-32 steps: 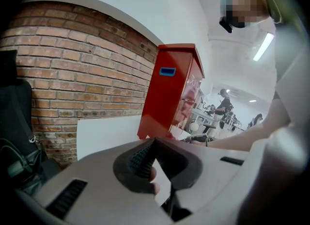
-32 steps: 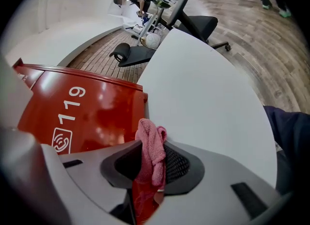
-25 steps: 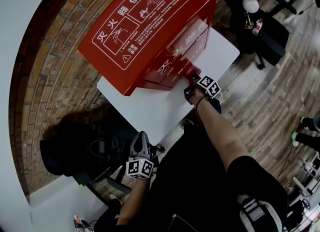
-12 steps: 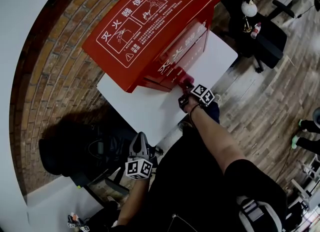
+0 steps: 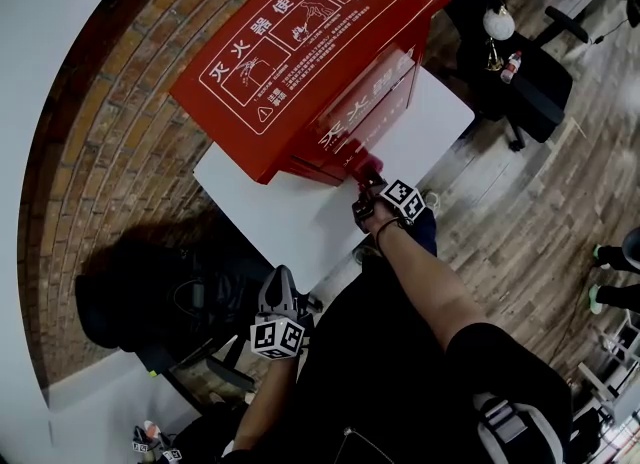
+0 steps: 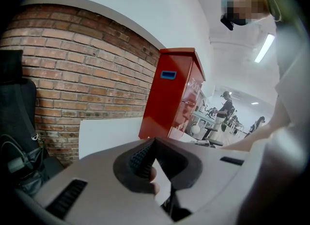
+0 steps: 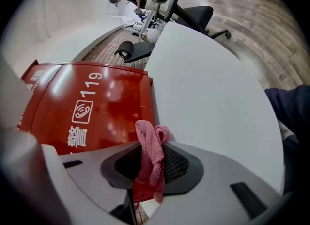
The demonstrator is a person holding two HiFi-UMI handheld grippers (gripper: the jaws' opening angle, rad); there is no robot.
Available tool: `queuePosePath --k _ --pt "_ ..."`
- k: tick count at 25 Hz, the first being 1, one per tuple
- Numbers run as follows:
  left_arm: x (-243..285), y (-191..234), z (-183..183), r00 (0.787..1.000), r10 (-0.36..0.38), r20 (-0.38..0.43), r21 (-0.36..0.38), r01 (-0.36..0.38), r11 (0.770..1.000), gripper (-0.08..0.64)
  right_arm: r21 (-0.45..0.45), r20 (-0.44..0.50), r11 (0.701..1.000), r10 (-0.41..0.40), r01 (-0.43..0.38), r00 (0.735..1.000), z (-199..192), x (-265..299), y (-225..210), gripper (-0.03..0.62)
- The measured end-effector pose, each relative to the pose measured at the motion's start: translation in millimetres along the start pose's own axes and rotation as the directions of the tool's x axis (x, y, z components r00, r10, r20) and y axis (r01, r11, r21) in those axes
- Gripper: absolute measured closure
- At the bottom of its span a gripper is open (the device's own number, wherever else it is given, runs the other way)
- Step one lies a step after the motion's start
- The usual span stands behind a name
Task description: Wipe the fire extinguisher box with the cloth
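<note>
The red fire extinguisher box stands against the brick wall on a white platform. My right gripper is shut on a pink cloth, which it presses to the low front of the box near the platform. In the right gripper view the cloth bunches between the jaws of that gripper, with the red box front just beyond. My left gripper hangs low, well short of the box, with its jaws shut on nothing. The left gripper view shows the box from the side.
A brick wall runs behind the box. Black office chairs stand on the wood floor at the right, one with a bottle on it. Black bags lie left of the platform. Other people are far off.
My right gripper has slid the cloth leftward along the low front of the box. The left gripper has stayed where it was.
</note>
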State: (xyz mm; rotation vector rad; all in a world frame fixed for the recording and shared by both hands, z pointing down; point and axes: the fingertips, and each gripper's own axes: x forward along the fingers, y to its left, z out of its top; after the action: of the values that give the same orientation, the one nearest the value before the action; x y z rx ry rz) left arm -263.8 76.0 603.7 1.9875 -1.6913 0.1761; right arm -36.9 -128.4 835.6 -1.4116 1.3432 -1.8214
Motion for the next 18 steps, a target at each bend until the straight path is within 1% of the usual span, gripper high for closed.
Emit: queuePosePath --k 3,7,18 --pt "2.1 -1.1 0.6 1.000 -0.006 0.001 0.001 0.006 1.000 0.538 0.053 0.008 0.997 0.059 -0.060 0.998 -0.1 -5.2 11.6 0.482" --pt "5.8 -2.4 1.2 1.000 -0.016 0.001 0.002 0.016 1.000 0.538 0.086 0.015 0.990 0.111 -0.112 0.994 1.0 -9.1 21.5 0.482" --pt "12.3 -7.6 2.5 0.999 -0.043 -0.001 0.012 0.043 0.999 0.538 0.100 0.003 0.981 0.167 -0.166 0.986 -4.1 -26.2 53.0 0.482"
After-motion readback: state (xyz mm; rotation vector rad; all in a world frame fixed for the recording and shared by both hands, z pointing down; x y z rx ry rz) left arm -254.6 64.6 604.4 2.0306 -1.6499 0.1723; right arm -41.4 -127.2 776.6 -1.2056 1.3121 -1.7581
